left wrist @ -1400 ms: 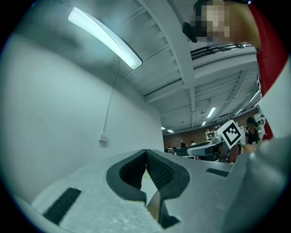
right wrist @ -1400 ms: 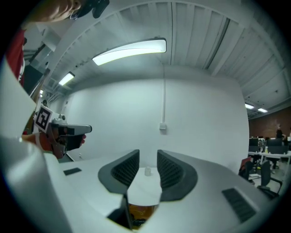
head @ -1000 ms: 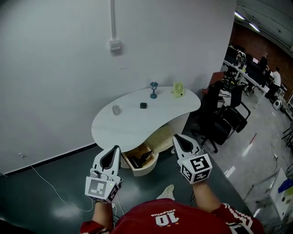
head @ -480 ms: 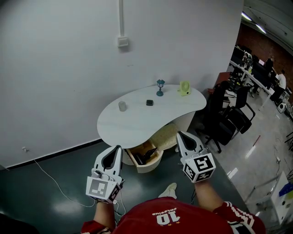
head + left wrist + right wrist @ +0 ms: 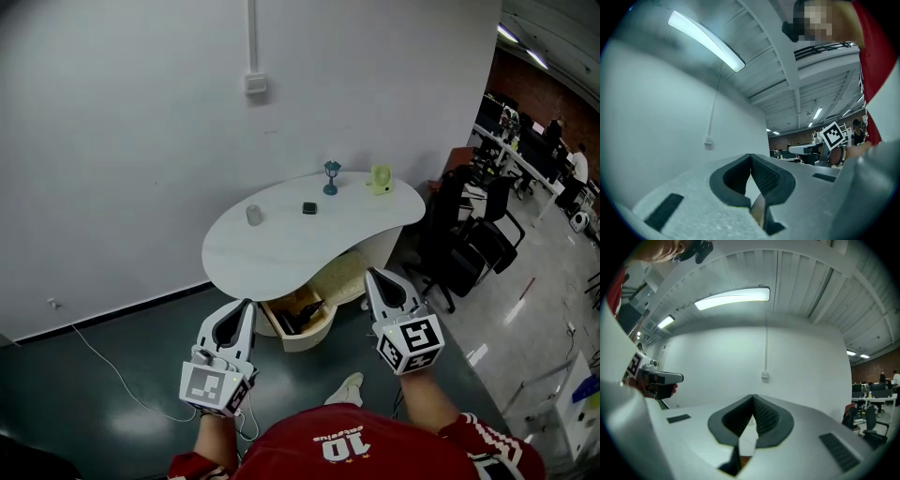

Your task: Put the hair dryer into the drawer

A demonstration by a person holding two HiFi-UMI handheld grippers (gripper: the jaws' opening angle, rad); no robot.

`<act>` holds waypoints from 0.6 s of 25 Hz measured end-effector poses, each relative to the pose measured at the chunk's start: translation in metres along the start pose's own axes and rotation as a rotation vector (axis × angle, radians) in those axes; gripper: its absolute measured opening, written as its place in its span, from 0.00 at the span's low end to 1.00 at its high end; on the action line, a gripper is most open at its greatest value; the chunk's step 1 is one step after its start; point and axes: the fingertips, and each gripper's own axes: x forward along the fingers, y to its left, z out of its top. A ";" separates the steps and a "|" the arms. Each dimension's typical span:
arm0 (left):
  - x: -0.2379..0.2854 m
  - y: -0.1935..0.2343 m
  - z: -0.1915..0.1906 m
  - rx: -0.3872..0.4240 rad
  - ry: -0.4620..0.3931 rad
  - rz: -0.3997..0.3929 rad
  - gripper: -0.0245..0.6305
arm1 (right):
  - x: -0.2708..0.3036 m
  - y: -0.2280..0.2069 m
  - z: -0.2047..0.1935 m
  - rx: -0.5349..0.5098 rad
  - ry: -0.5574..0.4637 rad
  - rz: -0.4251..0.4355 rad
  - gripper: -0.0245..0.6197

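An open cream drawer [image 5: 310, 341] sticks out from under the white curved table [image 5: 281, 253]. A dark thing [image 5: 292, 322] that looks like the hair dryer lies inside it. My left gripper [image 5: 245, 306] hovers just left of the drawer, above the floor, with its jaws closed and nothing between them [image 5: 750, 157]. On the drawer's right, my right gripper [image 5: 369, 274] is held at about the same height, also shut and empty [image 5: 753, 398]. Both point toward the wall behind the table.
On the tabletop stand a grey cup [image 5: 253, 215], a small black object [image 5: 308, 208], a blue figurine [image 5: 332, 176] and a yellow mini fan [image 5: 380, 180]. Black office chairs [image 5: 464, 253] crowd the right side. A white cable [image 5: 98, 356] trails over the dark floor at left.
The view has drifted, so the table sits slightly further right and lower in the picture. Both grippers keep nearly the same pose and stay shut.
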 end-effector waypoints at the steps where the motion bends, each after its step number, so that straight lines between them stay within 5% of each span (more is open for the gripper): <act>1: -0.001 0.000 0.000 0.001 -0.004 -0.002 0.04 | 0.000 0.000 -0.002 0.001 0.003 -0.002 0.05; 15: -0.017 0.003 -0.008 -0.007 0.000 0.013 0.04 | -0.007 0.011 -0.012 -0.005 0.026 -0.007 0.04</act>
